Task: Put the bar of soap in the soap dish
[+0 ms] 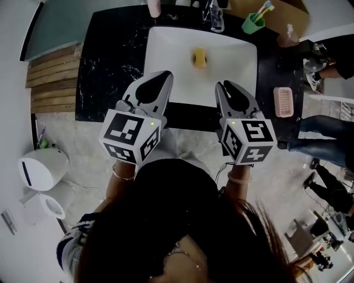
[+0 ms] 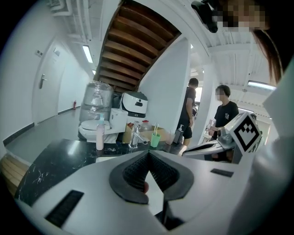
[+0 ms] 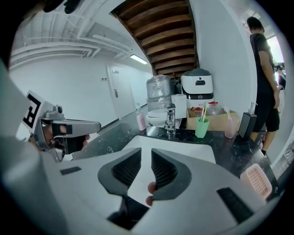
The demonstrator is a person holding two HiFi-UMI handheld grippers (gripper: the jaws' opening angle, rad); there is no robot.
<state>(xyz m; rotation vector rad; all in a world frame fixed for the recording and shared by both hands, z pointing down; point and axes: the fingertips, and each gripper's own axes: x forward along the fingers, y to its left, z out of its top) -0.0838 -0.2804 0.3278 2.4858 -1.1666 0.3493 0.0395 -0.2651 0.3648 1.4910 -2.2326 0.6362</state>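
The yellow bar of soap [image 1: 199,58] lies in the white sink basin [image 1: 166,50], toward its far side. The pink soap dish [image 1: 282,102] sits on the black counter to the right of the basin, and also shows as the soap dish [image 3: 257,180] at the lower right of the right gripper view. My left gripper [image 1: 167,74] hovers over the basin's near left edge, its jaw tips meeting, shut with nothing held [image 2: 148,153]. My right gripper [image 1: 220,84] hangs over the near right edge, with a narrow gap between its jaws and nothing in it [image 3: 146,149]. Both are short of the soap.
At the back of the counter stand a faucet [image 1: 215,19], a green cup with toothbrushes [image 1: 253,23], a pink bottle [image 1: 154,8] and a pink dispenser [image 1: 287,37]. People stand at the right [image 1: 326,138]. Wooden steps [image 1: 52,77] lie left of the counter.
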